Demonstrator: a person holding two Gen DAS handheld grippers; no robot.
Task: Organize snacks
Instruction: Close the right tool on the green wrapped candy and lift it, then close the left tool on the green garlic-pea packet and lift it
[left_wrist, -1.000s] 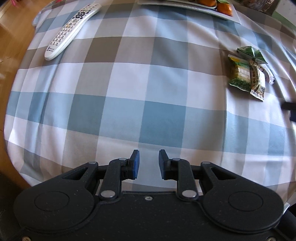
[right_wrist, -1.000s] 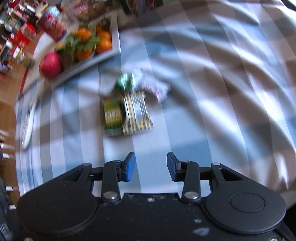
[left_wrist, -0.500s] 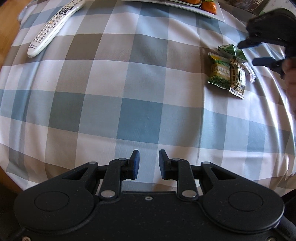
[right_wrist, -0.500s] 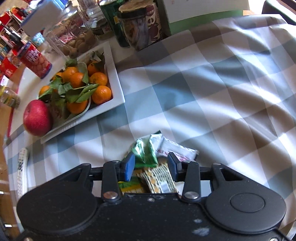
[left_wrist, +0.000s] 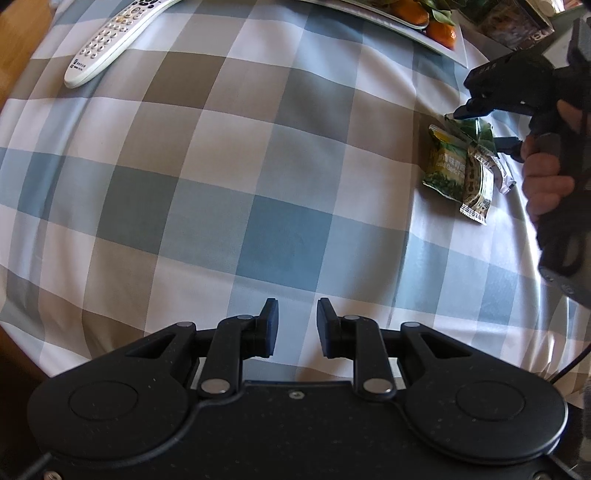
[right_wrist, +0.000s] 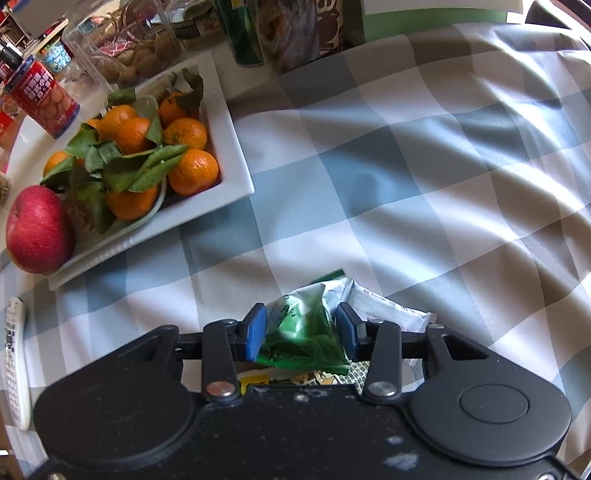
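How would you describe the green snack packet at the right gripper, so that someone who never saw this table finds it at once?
Start at the white dish of oranges on the checked tablecloth; a little pile of snack packets lies on the cloth near its corner. The green packet sits on top, between the right gripper's blue pads. Unlike the white packet beside it and the yellowish packets beneath, it is dark green and crumpled.

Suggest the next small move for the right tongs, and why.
Probably close: the right tongs, whose jaws have just been opening, now straddle the green snack packet atop the pile without clearly pressing it. The left tongs hang empty over the tablecloth.
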